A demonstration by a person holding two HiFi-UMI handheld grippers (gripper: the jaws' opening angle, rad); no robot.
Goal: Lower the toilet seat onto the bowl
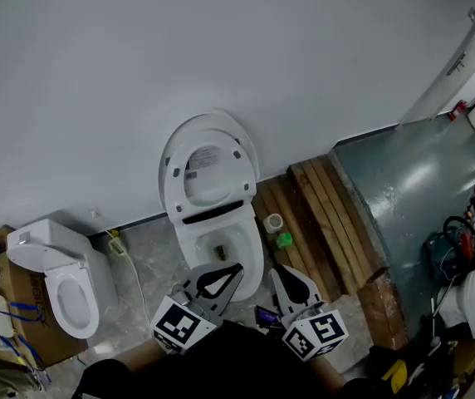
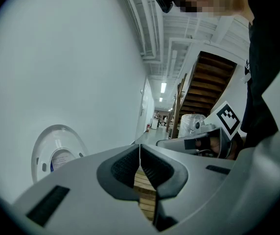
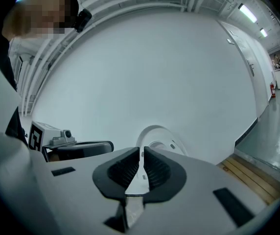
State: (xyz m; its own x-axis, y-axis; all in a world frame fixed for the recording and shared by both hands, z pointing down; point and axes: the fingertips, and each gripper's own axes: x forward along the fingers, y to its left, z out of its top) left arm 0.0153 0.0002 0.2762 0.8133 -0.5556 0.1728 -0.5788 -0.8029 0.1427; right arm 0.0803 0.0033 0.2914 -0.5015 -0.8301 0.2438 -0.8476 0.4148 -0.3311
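Note:
A white toilet stands against the wall with its seat (image 1: pixel 208 175) and lid raised upright above the bowl (image 1: pixel 236 252). The raised seat also shows in the left gripper view (image 2: pixel 57 153) and in the right gripper view (image 3: pixel 157 141). My left gripper (image 1: pixel 236 268) is shut and empty, its tips just over the bowl's front rim in the head view. Beside it, my right gripper (image 1: pixel 276 268) is shut too, holding nothing, at the bowl's right front. Neither one touches the seat.
A second white toilet (image 1: pixel 63 281) stands at the left beside a cardboard box (image 1: pixel 17 302). Wooden planks (image 1: pixel 325 223) lie right of the bowl, with a small green object (image 1: pixel 284 240) and a white cup (image 1: pixel 273 222) on them. Tools and clutter fill the far right.

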